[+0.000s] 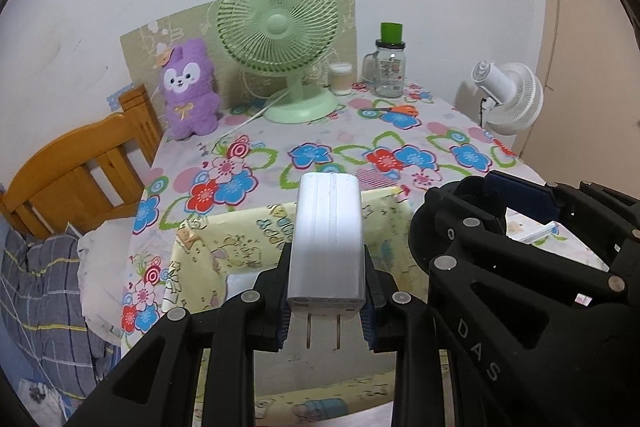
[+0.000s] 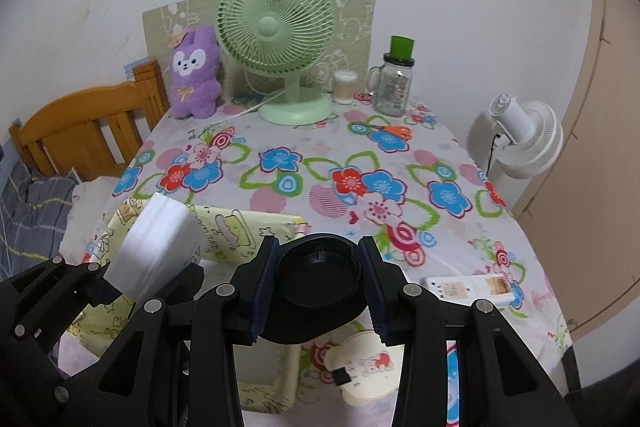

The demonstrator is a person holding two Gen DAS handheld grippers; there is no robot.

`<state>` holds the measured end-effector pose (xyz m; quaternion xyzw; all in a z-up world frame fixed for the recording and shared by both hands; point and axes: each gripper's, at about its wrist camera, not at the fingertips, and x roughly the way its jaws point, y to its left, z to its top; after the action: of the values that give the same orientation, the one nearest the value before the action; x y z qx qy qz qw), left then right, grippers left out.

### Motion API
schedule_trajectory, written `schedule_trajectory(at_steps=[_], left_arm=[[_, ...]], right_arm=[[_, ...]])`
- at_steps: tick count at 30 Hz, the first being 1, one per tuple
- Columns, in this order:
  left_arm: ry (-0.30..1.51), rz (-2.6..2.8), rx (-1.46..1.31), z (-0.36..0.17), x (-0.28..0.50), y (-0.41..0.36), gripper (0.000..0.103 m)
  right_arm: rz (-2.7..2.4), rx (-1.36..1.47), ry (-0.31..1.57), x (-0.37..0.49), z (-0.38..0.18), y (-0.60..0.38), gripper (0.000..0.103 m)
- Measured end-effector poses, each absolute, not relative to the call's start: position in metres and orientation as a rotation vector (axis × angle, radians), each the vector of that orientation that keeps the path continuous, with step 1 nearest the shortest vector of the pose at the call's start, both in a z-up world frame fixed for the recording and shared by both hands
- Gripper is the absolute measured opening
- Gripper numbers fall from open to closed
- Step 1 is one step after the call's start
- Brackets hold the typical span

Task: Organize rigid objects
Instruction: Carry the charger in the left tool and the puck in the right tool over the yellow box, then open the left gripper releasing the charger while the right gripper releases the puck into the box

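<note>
Left gripper (image 1: 326,301) is clamping a white rectangular plastic plug-in charger (image 1: 327,239) near its pronged end, pads pressing both narrow sides. The charger's long axis is running along the fingers, pointing toward twelve o'clock, the two metal prongs facing back toward the camera.

Right gripper (image 2: 318,281) is clamping a black round plastic base with a raised ring (image 2: 316,283), pads squeezing it at nine and three o'clock.

Both grippers are hovering side by side, tilted downward, over a pale yellow cartoon-printed open box (image 1: 224,247) sitting at the near edge of the flower-patterned tablecloth (image 2: 320,155). In the left view the box is lying directly under and ahead of the charger; its far wall is showing at twelve o'clock past the tip. In the right view the box (image 2: 228,227) is mostly at nine to ten o'clock of the black base, so the left hand looks nearer to the box's middle.

My guess: the drop into the box is coming, charger first; the right hand is needing a shift toward nine o'clock.

A white flat gadget (image 2: 468,289) is lying on the cloth at three o'clock of the right gripper, not yet sorted.
</note>
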<state>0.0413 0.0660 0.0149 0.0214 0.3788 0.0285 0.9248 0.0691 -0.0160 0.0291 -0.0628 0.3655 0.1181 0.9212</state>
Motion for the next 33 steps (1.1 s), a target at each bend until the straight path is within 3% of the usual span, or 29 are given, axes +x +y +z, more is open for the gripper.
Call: schedule_trajectory(at_steps=[25,33], left_arm=[[0.914,0.15,-0.01,-0.039,0.066,0.118,0.028],[0.882,0.184,-0.011,-0.032,0.061,0.123,0.028]], right_arm=[[0.244,-0.248,0.785,0.098,-0.009,0.038,0.044],[0.317,-0.21,0.819,0.099,-0.015,0.044,0.044]])
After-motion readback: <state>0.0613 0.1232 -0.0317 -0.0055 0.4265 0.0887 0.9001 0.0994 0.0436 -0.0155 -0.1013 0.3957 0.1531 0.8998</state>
